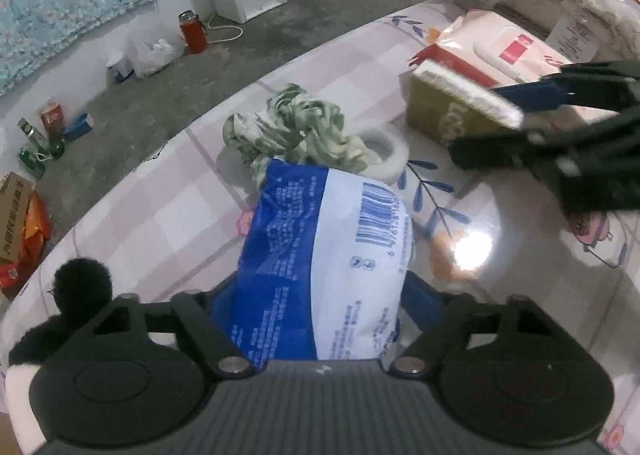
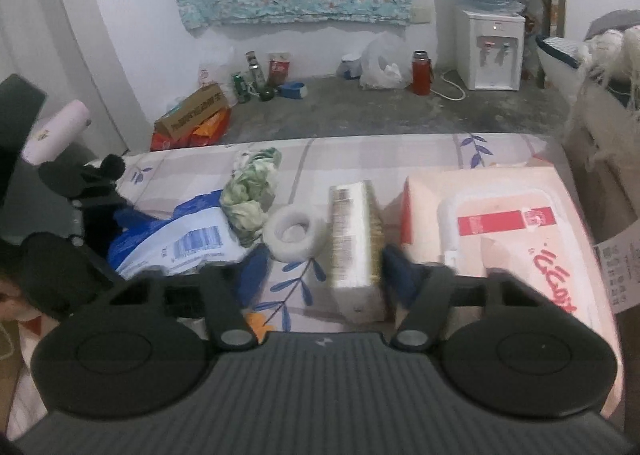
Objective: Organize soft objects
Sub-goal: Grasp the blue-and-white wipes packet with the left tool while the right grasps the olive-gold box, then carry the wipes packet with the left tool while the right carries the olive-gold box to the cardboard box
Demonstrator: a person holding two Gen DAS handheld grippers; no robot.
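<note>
While pinching the blue-and-white pack [image 1: 360,255] on the desk [image 1: 160,215] with the left claw [image 1: 324,295], risks squashing it or shoving the green cloth [image 1: 296,123] just ahead; with the right claw [image 2: 326,269] spread astride the narrow gold box [image 2: 354,239], may tip it through one-sided contact.

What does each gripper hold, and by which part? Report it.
The left gripper clamps the blue-and-white plastic tissue pack across its near end. The right gripper straddles the upright olive-gold tissue pack, fingers apart; no grip shows.
</note>
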